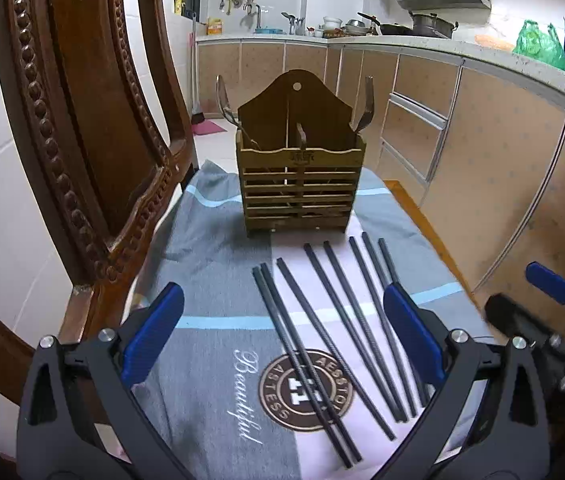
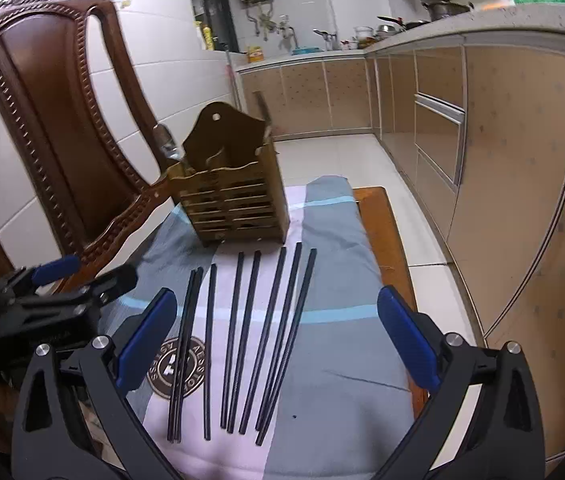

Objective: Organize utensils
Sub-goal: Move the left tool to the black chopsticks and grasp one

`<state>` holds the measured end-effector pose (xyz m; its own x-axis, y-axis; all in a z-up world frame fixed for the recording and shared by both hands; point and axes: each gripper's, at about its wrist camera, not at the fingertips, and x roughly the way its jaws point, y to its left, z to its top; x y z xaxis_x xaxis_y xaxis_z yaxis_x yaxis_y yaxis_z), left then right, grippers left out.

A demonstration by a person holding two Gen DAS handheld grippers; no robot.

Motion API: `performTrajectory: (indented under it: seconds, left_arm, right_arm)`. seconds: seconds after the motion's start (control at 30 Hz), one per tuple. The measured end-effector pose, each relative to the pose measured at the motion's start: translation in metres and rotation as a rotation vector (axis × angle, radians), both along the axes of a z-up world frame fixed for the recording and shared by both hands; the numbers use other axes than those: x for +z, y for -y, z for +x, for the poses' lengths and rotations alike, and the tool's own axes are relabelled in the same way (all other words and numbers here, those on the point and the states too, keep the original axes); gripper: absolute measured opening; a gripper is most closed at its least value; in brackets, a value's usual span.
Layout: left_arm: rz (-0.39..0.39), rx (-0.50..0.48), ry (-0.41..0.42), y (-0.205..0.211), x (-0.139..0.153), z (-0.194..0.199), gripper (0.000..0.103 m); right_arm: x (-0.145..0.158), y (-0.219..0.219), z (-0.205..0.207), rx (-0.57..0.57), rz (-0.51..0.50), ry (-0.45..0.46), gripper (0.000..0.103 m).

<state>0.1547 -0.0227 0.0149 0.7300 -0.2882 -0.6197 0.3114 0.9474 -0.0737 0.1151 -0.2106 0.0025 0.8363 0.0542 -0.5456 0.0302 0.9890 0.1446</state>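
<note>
On the cloth-covered seat (image 1: 210,264), chair back (image 1: 82,140) at left: wooden slatted utensil holder (image 1: 300,196) stands upright at the far end, two compartments split by a centre divider. A spoon (image 1: 224,100) sticks out of the left compartment and leans left; a fork (image 1: 367,104) pokes up from the right side and leans right. A third handle shows by the divider, type unclear.

Eight black chopsticks (image 1: 322,340) lie loose on the cloth, near side of the holder, fanned roughly parallel with tips toward it. The leftmost two touch as a pair; the rest are spread apart. Some cross the round brown logo (image 1: 306,388) printed on the cloth. None are in the holder.

Left gripper (image 1: 282,336): jaws wide apart, nothing held. It hovers over the near ends of the chopsticks; blue pads (image 1: 150,336) straddle most of the set, no contact visible.

Right gripper (image 2: 278,340): jaws also spread wide, empty, above the chopsticks on the right side of the cloth. No pad contact visible. It shows at the right edge of the left wrist view, just beside the left gripper.

Kitchen counter (image 1: 402,42) and cabinets behind and to the right.
</note>
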Motion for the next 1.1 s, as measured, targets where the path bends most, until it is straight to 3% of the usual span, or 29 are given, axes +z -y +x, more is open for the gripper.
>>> performTrajectory:
  seconds: [0.1,0.63,0.87,1.1]
  left_arm:
    - [-0.02,-0.002,0.004,-0.001,0.006,-0.004,0.099]
    - [0.055,-0.05,0.0,0.003,0.002,-0.022,0.099]
    - [0.052,0.017,-0.034,-0.008,-0.002,-0.011,0.098]
    - [0.079,0.074,-0.101,-0.01,-0.023,0.008,0.097]
  right_arm:
    - [0.003,0.002,-0.005,-0.006,-0.001,0.01,0.098]
    - [0.004,0.018,-0.007,-0.042,-0.012,0.006,0.098]
    - [0.005,0.016,-0.007,-0.058,-0.048,0.028,0.098]
    - [0.0,0.017,0.0,-0.058,-0.04,-0.008,0.098]
